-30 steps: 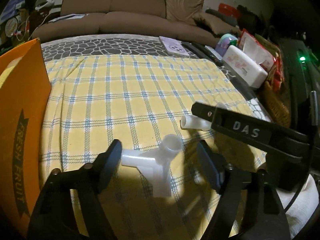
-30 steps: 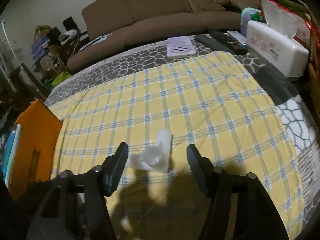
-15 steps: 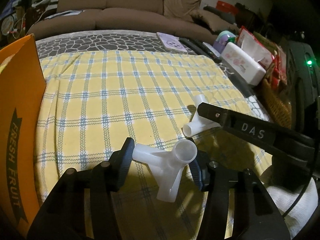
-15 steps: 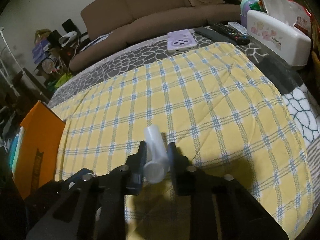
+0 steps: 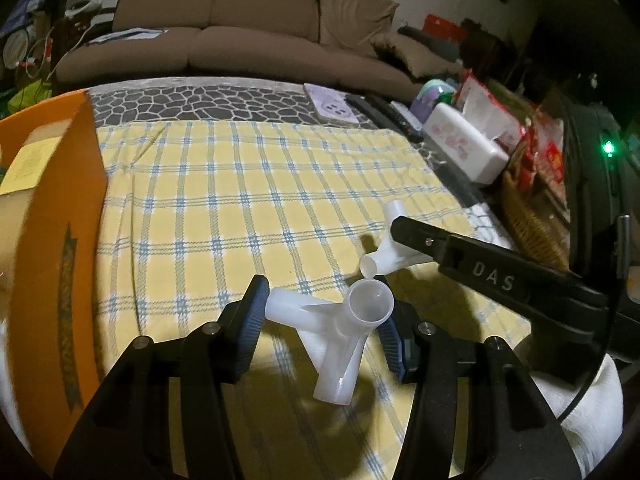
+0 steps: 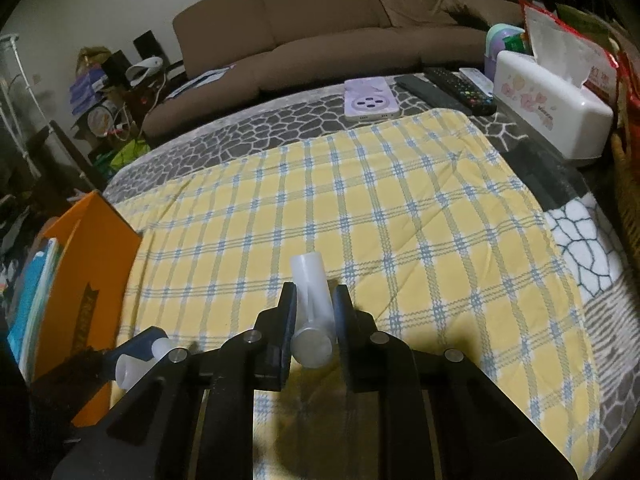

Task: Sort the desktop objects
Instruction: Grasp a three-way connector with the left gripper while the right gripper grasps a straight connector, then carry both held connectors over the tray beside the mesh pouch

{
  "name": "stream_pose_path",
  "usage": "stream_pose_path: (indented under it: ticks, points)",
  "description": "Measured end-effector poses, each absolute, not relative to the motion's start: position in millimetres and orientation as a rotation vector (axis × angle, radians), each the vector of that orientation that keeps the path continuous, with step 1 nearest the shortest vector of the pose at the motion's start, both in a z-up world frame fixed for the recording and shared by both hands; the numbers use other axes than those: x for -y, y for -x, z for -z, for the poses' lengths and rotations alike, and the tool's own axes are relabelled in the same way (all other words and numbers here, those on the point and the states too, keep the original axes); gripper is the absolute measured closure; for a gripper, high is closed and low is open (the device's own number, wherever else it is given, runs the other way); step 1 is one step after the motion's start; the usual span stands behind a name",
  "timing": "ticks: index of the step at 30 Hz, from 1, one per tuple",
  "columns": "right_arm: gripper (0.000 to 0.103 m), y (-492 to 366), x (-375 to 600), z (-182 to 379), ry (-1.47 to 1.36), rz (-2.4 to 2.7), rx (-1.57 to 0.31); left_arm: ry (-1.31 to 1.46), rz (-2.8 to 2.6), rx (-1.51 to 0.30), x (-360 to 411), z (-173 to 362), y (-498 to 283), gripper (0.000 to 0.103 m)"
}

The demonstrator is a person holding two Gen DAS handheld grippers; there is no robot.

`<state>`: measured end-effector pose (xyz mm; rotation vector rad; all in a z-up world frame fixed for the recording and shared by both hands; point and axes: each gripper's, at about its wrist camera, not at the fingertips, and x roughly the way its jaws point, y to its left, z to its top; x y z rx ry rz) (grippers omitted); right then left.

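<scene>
Here both grippers hold a piece above the yellow-and-blue checked cloth (image 6: pixel 400 208); the left gripper (image 5: pixel 326 320) is closed part-way on a translucent white three-way plastic pipe connector (image 5: pixel 340 328), one arm pressed against each finger and the third pointing down toward the camera; the right gripper (image 6: pixel 314 312) is closed narrowly on a second white plastic connector (image 6: pixel 310 300), its long tube running forward along the fingers. The orange cardboard fruit box (image 5: pixel 60 248) stands to the left, nearer the left gripper, so I judge that piece should go in first; its contents are largely hidden, though something blue, perhaps a book, shows in the right wrist view.
</scene>
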<state>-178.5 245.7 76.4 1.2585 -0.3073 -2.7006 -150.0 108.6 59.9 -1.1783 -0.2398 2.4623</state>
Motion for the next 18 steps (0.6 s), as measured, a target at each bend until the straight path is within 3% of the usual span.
stream_pose_path:
  ticks: [18]
  points:
    - [0.085,122.0,-216.4,-171.8,-0.981,2.624,0.430,1.043,-2.486,0.246,-48.6,-149.0,84.9,0.054]
